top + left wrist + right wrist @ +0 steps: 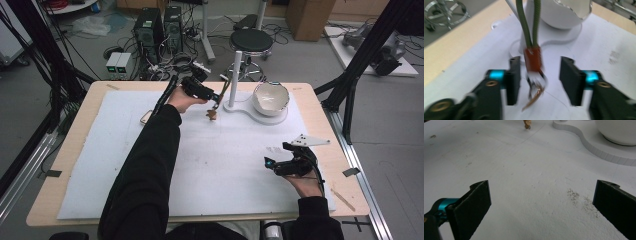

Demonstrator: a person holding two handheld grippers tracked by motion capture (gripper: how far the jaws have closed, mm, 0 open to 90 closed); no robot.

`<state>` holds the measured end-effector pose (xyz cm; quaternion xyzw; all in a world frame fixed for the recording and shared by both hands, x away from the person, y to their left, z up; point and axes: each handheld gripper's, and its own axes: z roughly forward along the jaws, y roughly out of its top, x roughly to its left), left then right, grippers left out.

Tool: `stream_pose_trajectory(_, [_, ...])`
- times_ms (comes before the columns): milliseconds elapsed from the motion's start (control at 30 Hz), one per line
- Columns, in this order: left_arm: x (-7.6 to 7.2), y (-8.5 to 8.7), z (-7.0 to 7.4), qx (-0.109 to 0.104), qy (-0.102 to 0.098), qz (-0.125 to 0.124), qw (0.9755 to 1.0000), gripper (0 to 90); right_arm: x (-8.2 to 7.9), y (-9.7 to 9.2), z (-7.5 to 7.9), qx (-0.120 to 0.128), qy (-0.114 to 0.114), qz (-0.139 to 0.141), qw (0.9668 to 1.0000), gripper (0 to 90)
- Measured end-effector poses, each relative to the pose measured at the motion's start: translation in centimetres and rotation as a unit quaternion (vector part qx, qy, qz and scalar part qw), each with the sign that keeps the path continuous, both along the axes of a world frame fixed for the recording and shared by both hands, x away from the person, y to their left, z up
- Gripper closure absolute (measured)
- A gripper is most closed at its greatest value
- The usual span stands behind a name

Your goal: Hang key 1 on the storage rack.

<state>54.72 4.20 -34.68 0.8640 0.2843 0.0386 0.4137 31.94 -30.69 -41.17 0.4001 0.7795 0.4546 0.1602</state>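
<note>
Nearest the person, at the right edge of the white mat, the right gripper rests low over the table with its jaws spread wide and nothing between them — its own view shows bare mat and a smudge of dark specks ahead. It seems to be waiting.

Farther out, left of centre, the left gripper reaches toward the far side. Between its jaws hangs a green cord strap with a brown leather tab and a metal clasp at the bottom. The jaws stand partly open, each pad clear of the tab on its side, so nothing is gripped. The cord runs up toward the white post of a stand; whether it is looped over the top I cannot tell. In the high view the clasp end hangs just at the mat, close to the post's foot.

Beyond and to the right, a white bowl sits on the same stand's base.

The step in hand looks like letting the strap go on the post. To do it well, I would open the jaws a little more, then draw the gripper straight back toward the near side, level, so neither pad catches the tab or clasp — a snag could swing the cord or drag it off.
</note>
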Motion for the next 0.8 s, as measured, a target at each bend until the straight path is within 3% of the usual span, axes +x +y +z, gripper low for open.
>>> stream_pose_trajectory(167, [-0.2, 0.1, 0.0, 0.031, 0.002, 0.002, 0.9995, 28.1, 0.0, 0.1, 0.1, -0.001, -0.003, 0.003, 1.0, 0.6])
stream_pose_trajectory(367, [-0.3, 0.5, 0.5, 0.025, -0.005, 0.016, 0.9995, 1.7, 0.1, 0.2, 0.0, -0.004, -0.001, 0.002, 1.0, 0.6])
stream_pose_trajectory(533, [-0.6, 0.8, 0.7, 0.025, -0.011, 0.021, 0.9994, 1.7, 0.1, 0.2, 0.0, -0.004, -0.003, 0.0, 1.0, 0.6])
stream_pose_trajectory(800, [-1.4, 2.8, 1.6, 0.019, -0.035, 0.041, 0.9984, 1.7, 0.0, 0.2, 0.0, -0.006, -0.004, 0.0, 1.0, 0.6])
